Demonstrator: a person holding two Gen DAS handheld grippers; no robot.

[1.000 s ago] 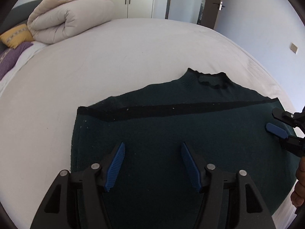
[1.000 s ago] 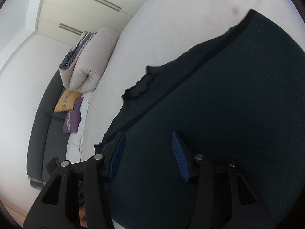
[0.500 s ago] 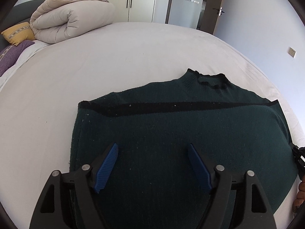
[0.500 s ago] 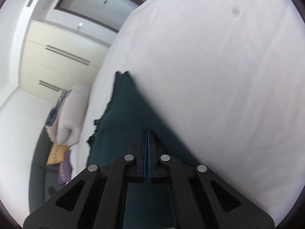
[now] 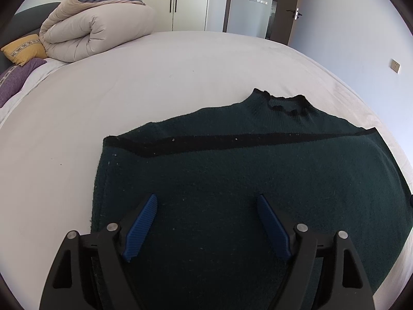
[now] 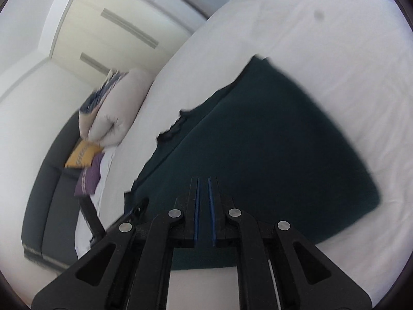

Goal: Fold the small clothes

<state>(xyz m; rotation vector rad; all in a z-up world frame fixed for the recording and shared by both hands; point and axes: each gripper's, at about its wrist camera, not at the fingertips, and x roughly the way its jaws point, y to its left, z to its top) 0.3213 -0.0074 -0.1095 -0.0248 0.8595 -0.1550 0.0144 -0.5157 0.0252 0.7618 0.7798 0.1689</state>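
Observation:
A dark green knit sweater [image 5: 245, 180] with a black band and black collar trim lies flat on the white bed [image 5: 155, 82], folded across its width. It also shows in the right wrist view [image 6: 271, 142]. My left gripper [image 5: 206, 201] hovers over the near part of the sweater, jaws wide open and empty. My right gripper [image 6: 203, 180] is above the sweater's near edge, its blue pads almost together with a thin gap, holding nothing that I can see.
A rolled beige duvet [image 5: 98, 31] lies at the bed's far left, with a yellow pillow [image 5: 23, 49] and a purple pillow [image 5: 15, 80] beside it. Wardrobe doors [image 5: 191, 0] and a room door [image 5: 289, 7] stand behind the bed.
My right gripper went from open to fully shut at the sweater's edge, then lifted away and opened a slit. My left gripper drew back slightly and stayed open.

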